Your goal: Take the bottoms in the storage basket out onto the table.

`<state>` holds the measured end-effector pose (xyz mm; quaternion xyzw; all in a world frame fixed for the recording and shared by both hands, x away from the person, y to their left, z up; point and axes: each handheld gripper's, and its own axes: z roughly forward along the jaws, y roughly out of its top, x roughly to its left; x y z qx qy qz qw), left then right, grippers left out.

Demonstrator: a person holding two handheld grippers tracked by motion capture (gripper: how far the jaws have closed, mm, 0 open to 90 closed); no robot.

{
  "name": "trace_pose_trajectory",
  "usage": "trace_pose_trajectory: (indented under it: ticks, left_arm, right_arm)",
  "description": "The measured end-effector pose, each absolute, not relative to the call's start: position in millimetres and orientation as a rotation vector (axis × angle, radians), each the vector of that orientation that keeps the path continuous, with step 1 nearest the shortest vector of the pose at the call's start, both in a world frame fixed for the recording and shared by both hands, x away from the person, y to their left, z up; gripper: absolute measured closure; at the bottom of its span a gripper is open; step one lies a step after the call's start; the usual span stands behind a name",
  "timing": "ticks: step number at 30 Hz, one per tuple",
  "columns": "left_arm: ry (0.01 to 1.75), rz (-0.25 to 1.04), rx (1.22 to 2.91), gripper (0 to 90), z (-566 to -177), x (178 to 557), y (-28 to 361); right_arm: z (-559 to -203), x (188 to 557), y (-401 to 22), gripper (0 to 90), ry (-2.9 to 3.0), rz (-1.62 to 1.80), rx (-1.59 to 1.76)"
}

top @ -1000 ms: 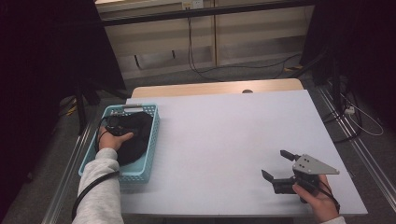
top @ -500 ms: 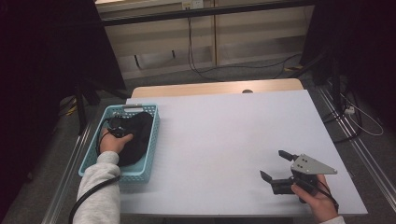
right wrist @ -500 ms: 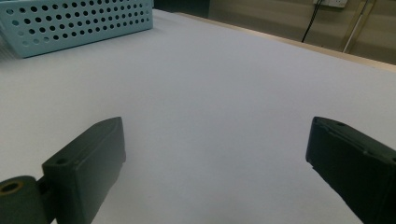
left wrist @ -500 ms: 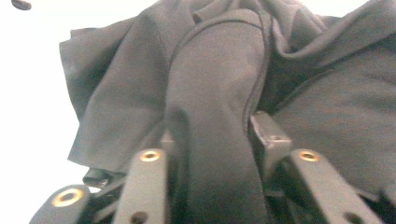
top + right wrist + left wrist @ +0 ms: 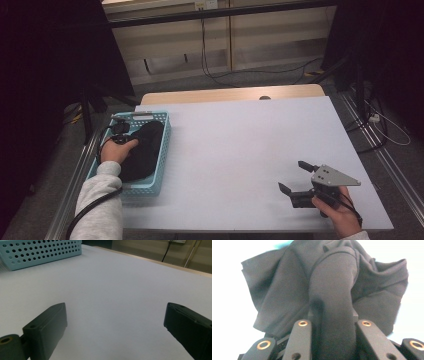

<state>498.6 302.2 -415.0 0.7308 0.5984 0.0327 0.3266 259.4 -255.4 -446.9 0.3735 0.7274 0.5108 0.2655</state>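
High view: at the left of the frame the left hand-held gripper (image 5: 119,138) sits inside the light blue basket (image 5: 161,150), down on the black cloth (image 5: 145,150) that lies heaped there. Compared with 1 second ago, the left hand has drawn slightly toward the lower left of the frame and lifted a little, and the jaws have just been closing. At the lower right, the right hand-held gripper (image 5: 297,180) hovers just over the bare white table (image 5: 235,150), unmoved, with its 2 jaws spread wide.

Left gripper view: a thick fold of the black cloth (image 5: 337,302) runs up between the 2 jaws, which pinch it narrow. The grip looks made, so pulling the cloth out of the basket appears to be starting.

Right gripper view: both jaws stand far apart with nothing between them; the basket (image 5: 42,251) shows at the upper left.
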Motion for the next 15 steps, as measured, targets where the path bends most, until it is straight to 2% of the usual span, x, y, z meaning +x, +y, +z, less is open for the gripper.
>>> trace_pose_trajectory:
  ticks: [2,6,15]
  left_arm:
    - [1.571,0.035,1.891,75.3,-399,497,306]
    - [1.548,0.02,1.879,75.4,-382,496,308]
    - [1.493,0.039,1.827,75.6,-331,492,307]
  right_arm:
    - [-447,259,-255,4.0,1.963,1.382,1.01]
    - [-447,259,-256,4.0,1.961,1.381,1.014]
    - [-447,259,-256,3.9,1.961,1.379,1.014]
